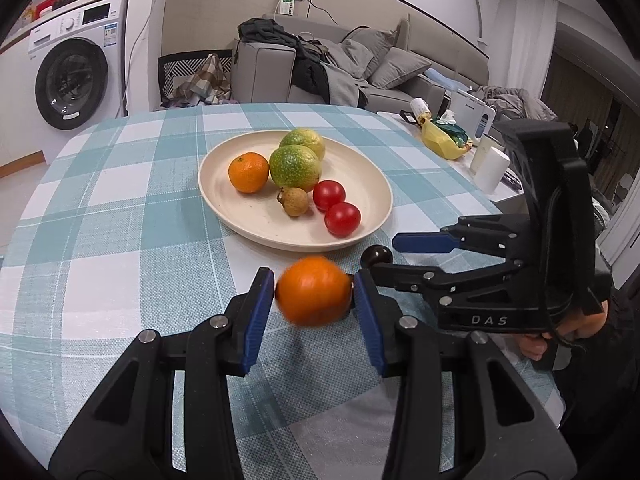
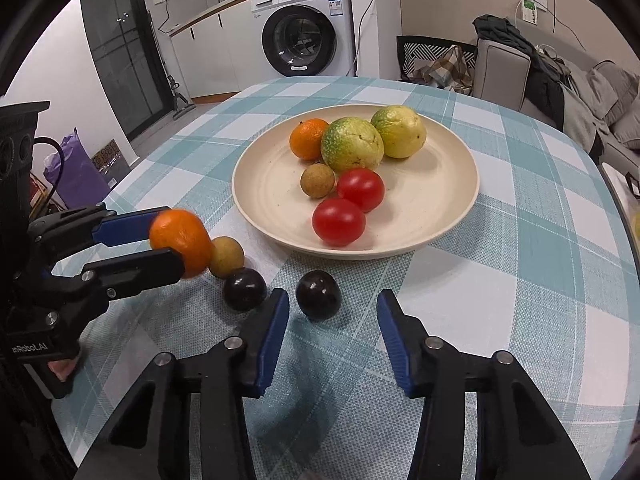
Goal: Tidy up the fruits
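Fruits mostly sit in the cream plate [image 2: 448, 216] mid-desk already. The left hand-held gripper [image 1: 314, 300] pinches an orange [image 1: 312, 296] lifted just short of the plate's near rim, so its placing step looks underway. The right hand-held gripper [image 2: 333, 312] stands spread around a dark plum [image 2: 318, 294], pads not touching; next it probably needs to close squarely.

Left tongs [image 1: 314, 298] clamp orange [image 1: 312, 296], plate [image 1: 224, 200] beyond

Left tool [image 1: 314, 300] clamped shut – right tool [image 2: 333, 320] parted, empty.
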